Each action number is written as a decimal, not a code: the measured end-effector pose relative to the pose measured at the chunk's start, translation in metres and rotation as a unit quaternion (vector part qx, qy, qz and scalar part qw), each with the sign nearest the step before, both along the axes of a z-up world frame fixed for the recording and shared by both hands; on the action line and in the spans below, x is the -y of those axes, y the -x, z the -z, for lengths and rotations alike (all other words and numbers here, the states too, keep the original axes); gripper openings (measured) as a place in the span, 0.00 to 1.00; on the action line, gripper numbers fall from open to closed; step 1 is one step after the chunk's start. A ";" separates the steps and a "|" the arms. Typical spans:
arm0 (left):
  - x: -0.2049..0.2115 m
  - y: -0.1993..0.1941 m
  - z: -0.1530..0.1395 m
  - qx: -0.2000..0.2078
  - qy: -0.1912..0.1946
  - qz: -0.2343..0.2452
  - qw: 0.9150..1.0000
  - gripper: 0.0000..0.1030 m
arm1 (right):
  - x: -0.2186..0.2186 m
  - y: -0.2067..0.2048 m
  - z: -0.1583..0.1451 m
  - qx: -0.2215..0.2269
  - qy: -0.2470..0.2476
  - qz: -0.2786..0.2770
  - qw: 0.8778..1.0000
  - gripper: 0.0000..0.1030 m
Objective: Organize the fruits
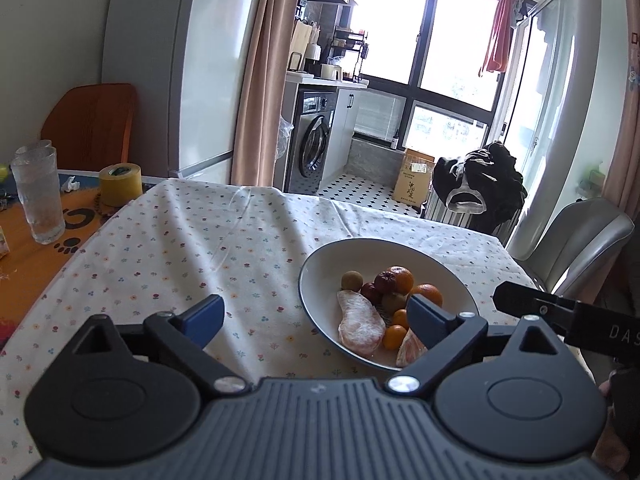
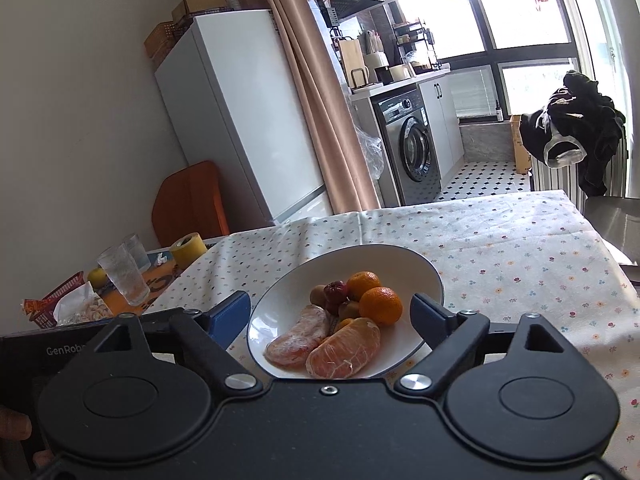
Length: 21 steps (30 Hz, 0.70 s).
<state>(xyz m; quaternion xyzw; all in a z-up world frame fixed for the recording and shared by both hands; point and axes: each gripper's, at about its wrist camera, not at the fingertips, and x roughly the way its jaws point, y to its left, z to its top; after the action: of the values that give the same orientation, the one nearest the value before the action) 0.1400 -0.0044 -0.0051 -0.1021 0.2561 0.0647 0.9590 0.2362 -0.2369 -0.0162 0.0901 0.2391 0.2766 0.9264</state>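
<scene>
A white bowl [image 1: 320,264] [image 2: 280,304] with a dark rim sits on the flowered tablecloth and holds mixed fruit: two peeled pomelo segments [image 1: 360,326] [image 2: 344,350], mandarins [image 1: 400,278] [image 2: 380,304], small kumquats [image 1: 394,336], dark red fruits [image 1: 386,282] [image 2: 334,292] and a brownish round one [image 1: 352,280]. My left gripper [image 1: 316,316] hovers open over the bowl's near-left rim, nothing between its blue fingers. My right gripper [image 2: 332,314] is open too, its fingers straddling the bowl from the near side, empty. Its black body shows at the right edge of the left wrist view.
Ribbed drinking glasses [image 1: 38,196] [image 2: 124,276], a yellow tape roll [image 1: 120,184] [image 2: 188,250] and snack packets [image 2: 68,310] stand on the orange mat at the table's left. A grey chair [image 1: 576,240] is at the right edge. Bare tablecloth [image 1: 180,248] spreads left of the bowl.
</scene>
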 end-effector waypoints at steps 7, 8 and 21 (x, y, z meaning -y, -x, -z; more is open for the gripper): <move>-0.012 0.024 -0.005 -0.001 0.007 0.004 1.000 0.97 | -0.003 0.016 -0.010 0.010 0.009 -0.012 1.000 0.93; -0.013 0.027 -0.006 -0.001 0.006 0.004 1.000 0.97 | -0.003 0.019 -0.011 0.010 0.011 -0.013 1.000 0.94; -0.015 0.056 -0.009 -0.010 0.001 0.011 1.000 0.98 | -0.002 0.044 -0.020 0.014 0.024 -0.034 0.999 1.00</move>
<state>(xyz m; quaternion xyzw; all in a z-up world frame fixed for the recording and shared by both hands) 0.0845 0.0110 0.0037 -0.0994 0.2666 0.0555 0.9571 0.1925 -0.2345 0.0040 0.0558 0.2353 0.3036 0.9216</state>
